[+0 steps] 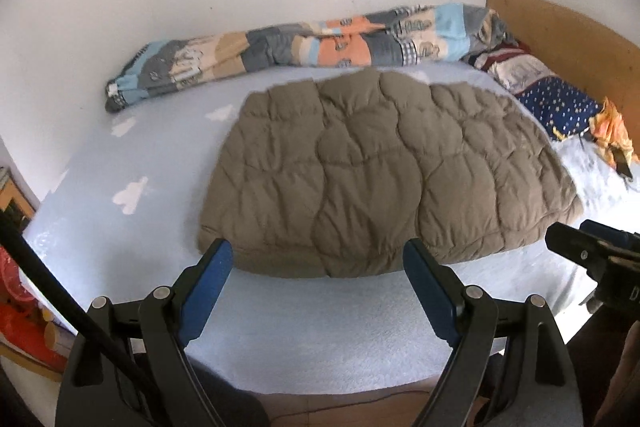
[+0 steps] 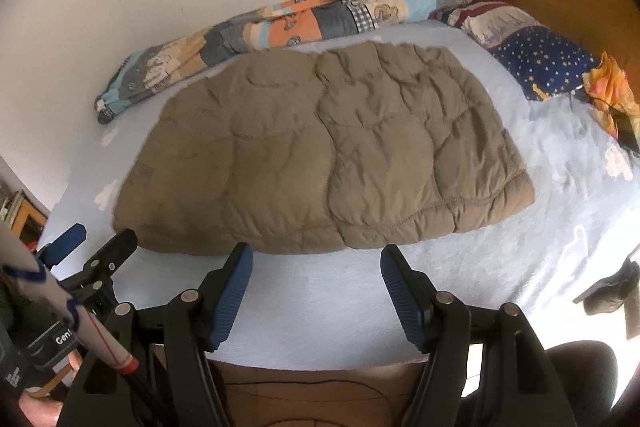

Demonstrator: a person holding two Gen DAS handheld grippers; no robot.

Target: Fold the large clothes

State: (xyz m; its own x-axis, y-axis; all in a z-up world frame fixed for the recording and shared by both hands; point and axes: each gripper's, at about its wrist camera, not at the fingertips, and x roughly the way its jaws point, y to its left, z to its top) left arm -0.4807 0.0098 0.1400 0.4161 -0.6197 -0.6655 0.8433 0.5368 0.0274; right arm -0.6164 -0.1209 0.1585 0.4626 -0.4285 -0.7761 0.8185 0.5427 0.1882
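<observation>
A brown quilted puffer jacket lies folded flat in a rough rectangle on the light blue bed. It also shows in the right wrist view. My left gripper is open and empty, hovering just short of the jacket's near edge. My right gripper is open and empty, also just short of the near edge. The right gripper's tip shows at the right of the left wrist view. The left gripper shows at the left of the right wrist view.
A patchwork duvet is rolled along the white wall behind the jacket. Pillows and an orange cloth lie by the wooden headboard at right. The bed's near edge is below the grippers, wooden floor beneath.
</observation>
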